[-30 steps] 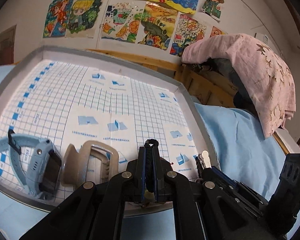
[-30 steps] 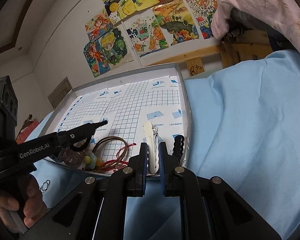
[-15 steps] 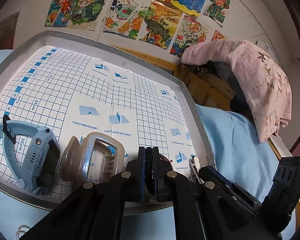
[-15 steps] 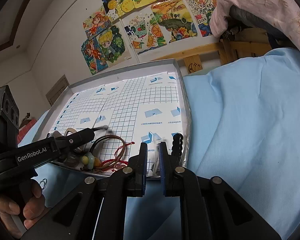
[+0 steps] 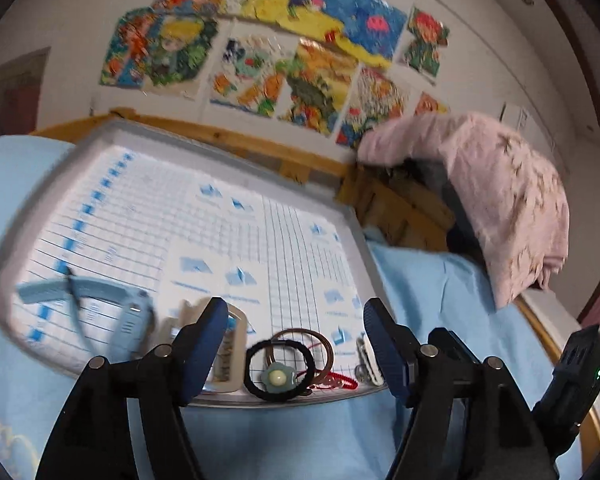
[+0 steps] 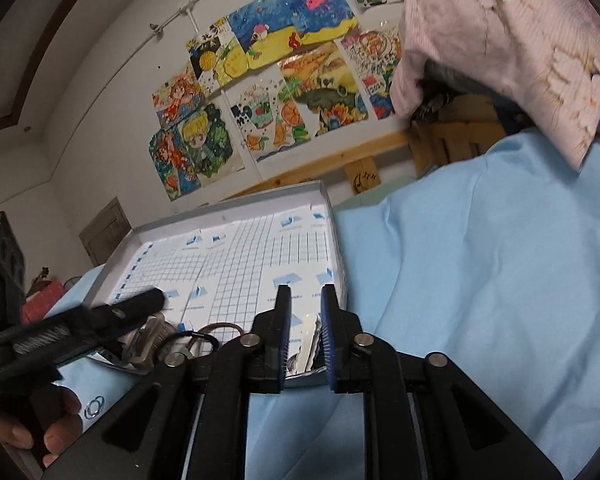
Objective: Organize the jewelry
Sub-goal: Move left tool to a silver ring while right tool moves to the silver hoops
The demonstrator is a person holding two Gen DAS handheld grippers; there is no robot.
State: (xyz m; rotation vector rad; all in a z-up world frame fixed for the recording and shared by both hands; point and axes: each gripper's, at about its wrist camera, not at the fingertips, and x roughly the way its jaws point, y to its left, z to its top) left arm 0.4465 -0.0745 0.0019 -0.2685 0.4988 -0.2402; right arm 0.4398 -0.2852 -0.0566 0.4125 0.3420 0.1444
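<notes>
Left claw [image 5: 296,324] is released, the black hair tie [image 5: 279,372] at its 6 o'clock in the tray [image 5: 352,224]. Right claw [image 6: 305,312] is nearly clenched, straddling the white clip [image 6: 309,330], gripping nothing.

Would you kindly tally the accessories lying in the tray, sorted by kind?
Watch: 1
Claw hair clip: 1
Black hair tie: 1
Brown hair tie: 1
Red cord bracelet: 1
White hair clip: 1
Total: 6
</notes>
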